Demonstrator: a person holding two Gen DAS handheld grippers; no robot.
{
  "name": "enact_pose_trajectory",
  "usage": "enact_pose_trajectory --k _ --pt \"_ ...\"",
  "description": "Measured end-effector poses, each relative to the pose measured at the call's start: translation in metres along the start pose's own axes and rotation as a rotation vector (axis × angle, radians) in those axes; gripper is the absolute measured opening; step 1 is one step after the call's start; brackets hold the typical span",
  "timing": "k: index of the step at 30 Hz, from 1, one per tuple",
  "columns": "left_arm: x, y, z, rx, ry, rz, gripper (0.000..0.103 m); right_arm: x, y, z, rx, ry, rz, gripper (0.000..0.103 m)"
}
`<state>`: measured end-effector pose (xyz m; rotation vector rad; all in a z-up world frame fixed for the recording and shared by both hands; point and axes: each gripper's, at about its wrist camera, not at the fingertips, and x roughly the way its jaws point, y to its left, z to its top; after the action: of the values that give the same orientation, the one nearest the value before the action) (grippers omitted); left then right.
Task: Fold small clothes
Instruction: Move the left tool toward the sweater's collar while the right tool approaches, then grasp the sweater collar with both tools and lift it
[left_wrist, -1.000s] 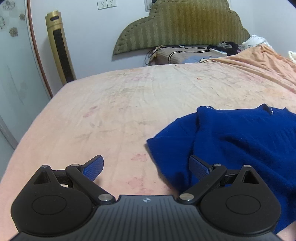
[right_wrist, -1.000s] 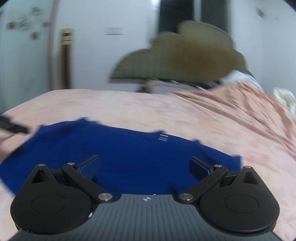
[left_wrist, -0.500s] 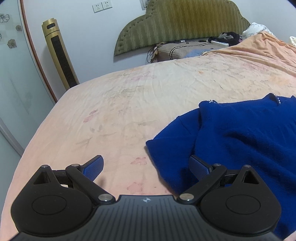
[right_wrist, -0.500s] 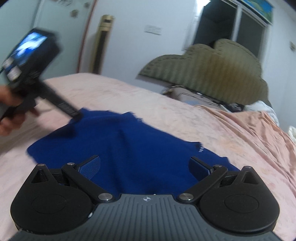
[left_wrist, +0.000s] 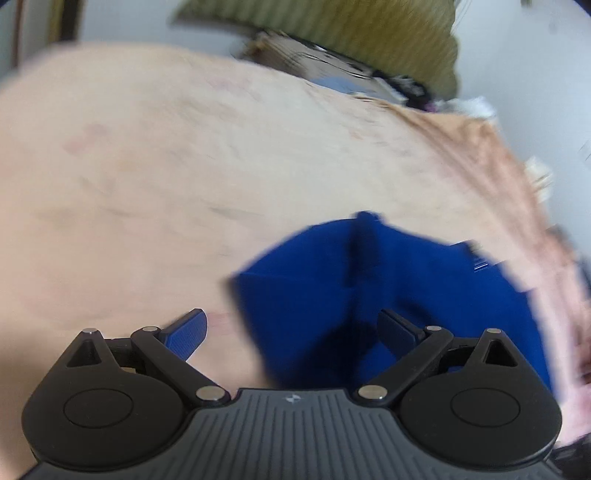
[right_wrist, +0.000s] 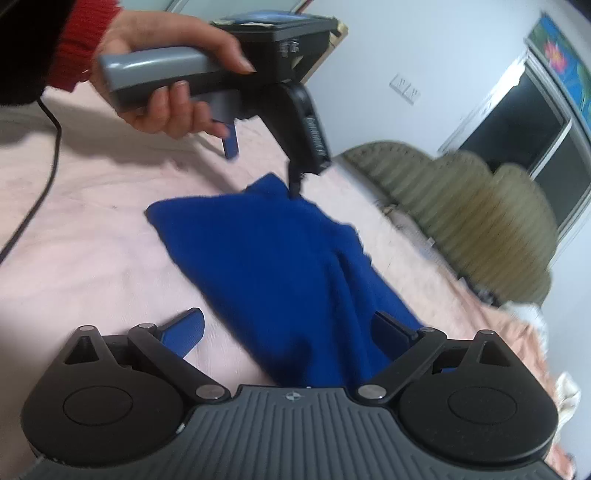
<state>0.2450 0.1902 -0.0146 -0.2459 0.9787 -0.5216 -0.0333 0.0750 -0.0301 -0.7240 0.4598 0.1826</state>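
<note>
A dark blue knitted garment (right_wrist: 266, 258) lies in a long bunched strip on the pink bedsheet (right_wrist: 81, 258). My right gripper (right_wrist: 288, 332) is open, and the garment's near end lies between its fingers. A hand (right_wrist: 166, 74) holds my left gripper (right_wrist: 263, 168) over the garment's far end. It is open, and one black fingertip (right_wrist: 295, 184) touches a raised corner of the cloth. The left wrist view is blurred. There the garment (left_wrist: 332, 295) lies ahead and to the right, reaching in between the open fingers of the left gripper (left_wrist: 293, 330).
An olive padded headboard (right_wrist: 461, 206) stands at the far end of the bed, with clutter (left_wrist: 351, 74) in front of it. A black cable (right_wrist: 44, 147) trails over the sheet at the left. A red sleeve cuff (right_wrist: 81, 44) shows above the hand. A window (right_wrist: 517, 136) is in the right wall.
Both views have swung. The left gripper has moved right over the garment's far end. The right gripper has turned left and come closer to the near end. The garment is more bunched.
</note>
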Motion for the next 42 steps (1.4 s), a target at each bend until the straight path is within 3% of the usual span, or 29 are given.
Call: enact_pose_trajectory --k 4,7,14,15,16,17,19,21,25,31,42 --pt "0.025 -0.009 0.012 0.003 0.008 -0.101 0.103 0.023 0.008 0.015 -0.006 -0.008 -0.054 0.097" --pt "0.044 -0.024 0.022 0.049 0.004 -0.118 0.103 0.04 0.008 0.025 0.004 -0.01 -0.066 0.09" --pt "0.073 -0.054 0.043 0.096 0.005 -0.038 0.099 0.066 0.013 0.039 -0.022 -0.026 -0.029 0.049" --pt "0.075 -0.058 0.044 0.111 0.006 -0.016 0.094 0.068 0.013 0.039 -0.028 -0.03 -0.015 0.037" --pt "0.077 -0.063 0.044 0.137 0.002 0.02 0.072 0.069 0.014 0.04 -0.031 -0.029 0.006 0.03" --pt "0.078 -0.068 0.045 0.162 0.0 0.066 0.043 0.069 0.015 0.04 -0.034 -0.026 0.02 0.018" --pt "0.079 -0.068 0.048 0.13 0.038 0.073 0.018 0.07 0.016 0.041 -0.037 -0.023 0.028 0.007" --pt "0.075 -0.068 0.05 0.072 0.043 0.072 0.014 0.065 0.012 0.041 -0.016 -0.04 0.038 0.007" --pt "0.063 -0.094 0.048 0.129 0.002 0.152 0.013 0.052 -0.006 0.036 0.07 -0.075 0.074 0.006" --pt "0.046 -0.149 0.052 0.177 -0.036 0.239 0.012 0.021 -0.05 0.015 0.225 -0.124 0.062 0.006" --pt "0.062 -0.261 0.043 0.245 -0.04 0.231 0.012 -0.03 -0.142 -0.063 0.559 -0.162 0.006 0.006"
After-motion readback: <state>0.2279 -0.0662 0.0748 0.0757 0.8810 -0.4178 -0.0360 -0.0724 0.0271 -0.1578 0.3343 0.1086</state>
